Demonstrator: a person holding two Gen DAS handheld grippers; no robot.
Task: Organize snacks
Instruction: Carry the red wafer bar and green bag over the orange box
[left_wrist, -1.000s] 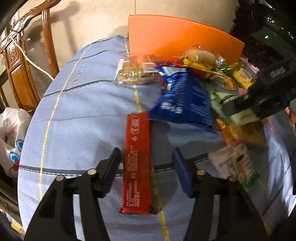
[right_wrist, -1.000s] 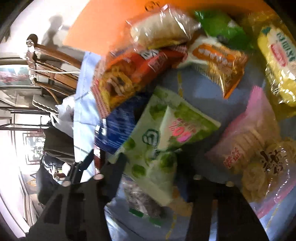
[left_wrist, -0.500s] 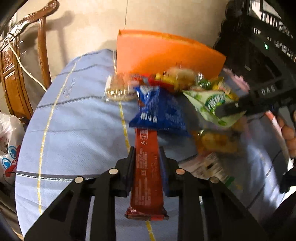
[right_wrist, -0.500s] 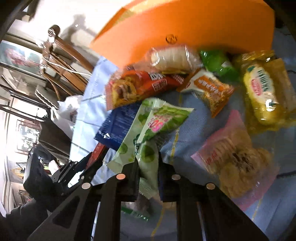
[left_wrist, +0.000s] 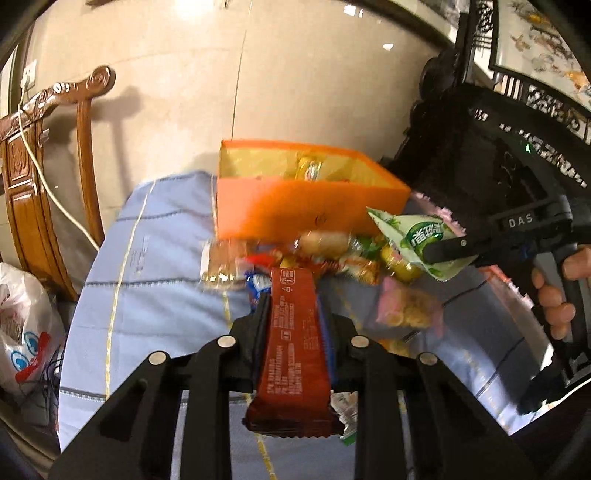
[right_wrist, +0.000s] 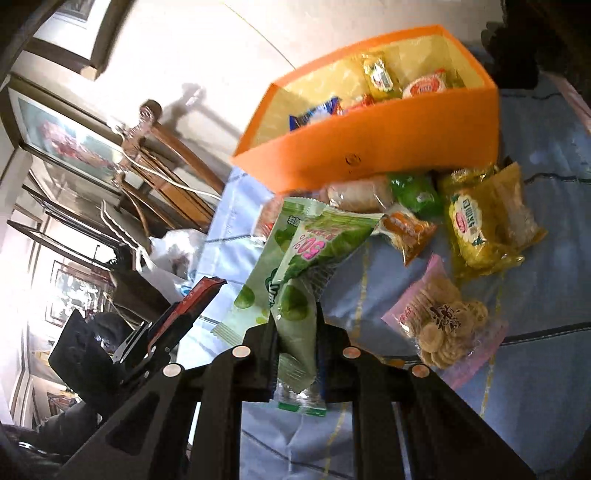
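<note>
Both grippers lifted, nearer orange box (left_wrist: 310, 212) | left gripper (left_wrist: 293, 310) pinches glossy red bar (left_wrist: 291, 339) | right gripper (right_wrist: 295, 328) pinches crinkly green packet (right_wrist: 295, 273)

Left claw (left_wrist: 293, 314), right claw (right_wrist: 297, 325) clamped

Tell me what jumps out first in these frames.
The orange box at the far edge of the table, already part-filled with snacks. Both claws are up off the table with a catch: the left claw shut on a red bar, the right claw shut on a green packet. More snacks lie scattered on the blue cloth.
</note>
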